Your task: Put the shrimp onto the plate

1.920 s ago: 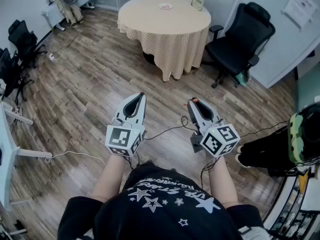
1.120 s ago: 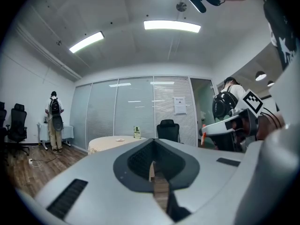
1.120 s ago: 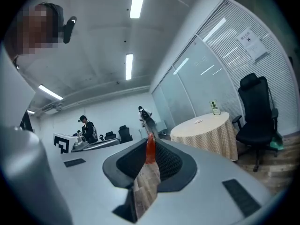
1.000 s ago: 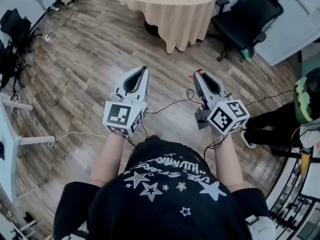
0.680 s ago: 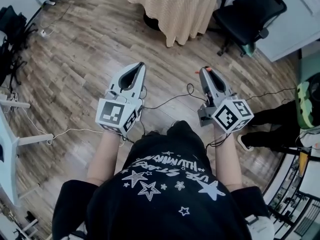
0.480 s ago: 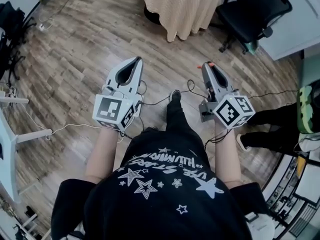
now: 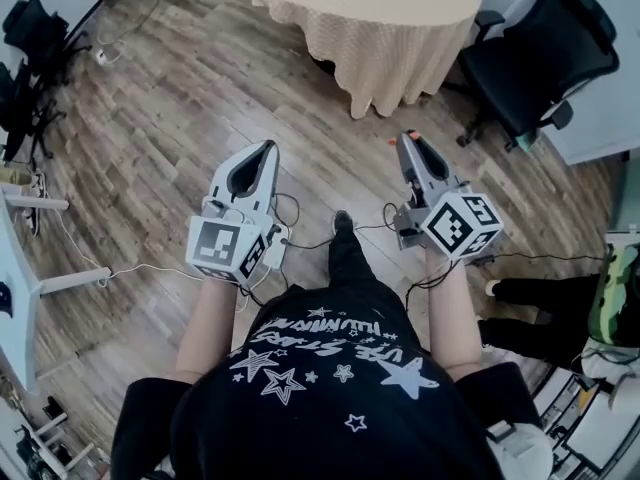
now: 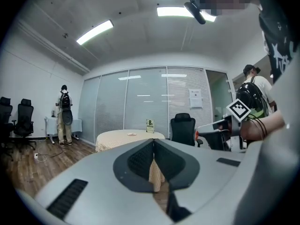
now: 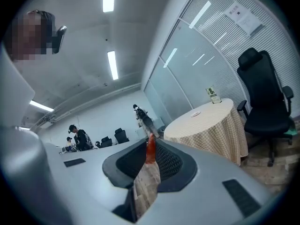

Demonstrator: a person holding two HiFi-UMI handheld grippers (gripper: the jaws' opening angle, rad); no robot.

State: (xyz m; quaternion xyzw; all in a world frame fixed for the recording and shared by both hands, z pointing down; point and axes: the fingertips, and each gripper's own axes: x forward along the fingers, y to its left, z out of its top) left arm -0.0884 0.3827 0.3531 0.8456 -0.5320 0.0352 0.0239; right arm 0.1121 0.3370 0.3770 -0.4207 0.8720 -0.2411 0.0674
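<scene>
A wooden floor [image 7: 150, 118] fills the head view; at its top edge stands a round table [image 7: 390, 28] under a checked beige cloth, with a black office chair [image 7: 540, 58] just beside it on the right; a person in a black star-printed shirt [image 7: 320, 388] holds the 2 grippers out over the floor, well apart from the table; in the left gripper view another person with a backpack [image 8: 63, 109] stands by the far wall. The left gripper [image 7: 268, 148] has its jaws clenched tip to tip, with nothing between them; the right gripper [image 7: 405, 140] has its jaws grasping the shrimp [image 9: 150, 150], an orange-red piece pinched at the very tips and poking past them. In the left gripper view a small white plate [image 8: 131, 134] lies on the table top, near a green sign [image 8: 149, 124] that stands upright on the same top; the shrimp is well apart from the plate.
</scene>
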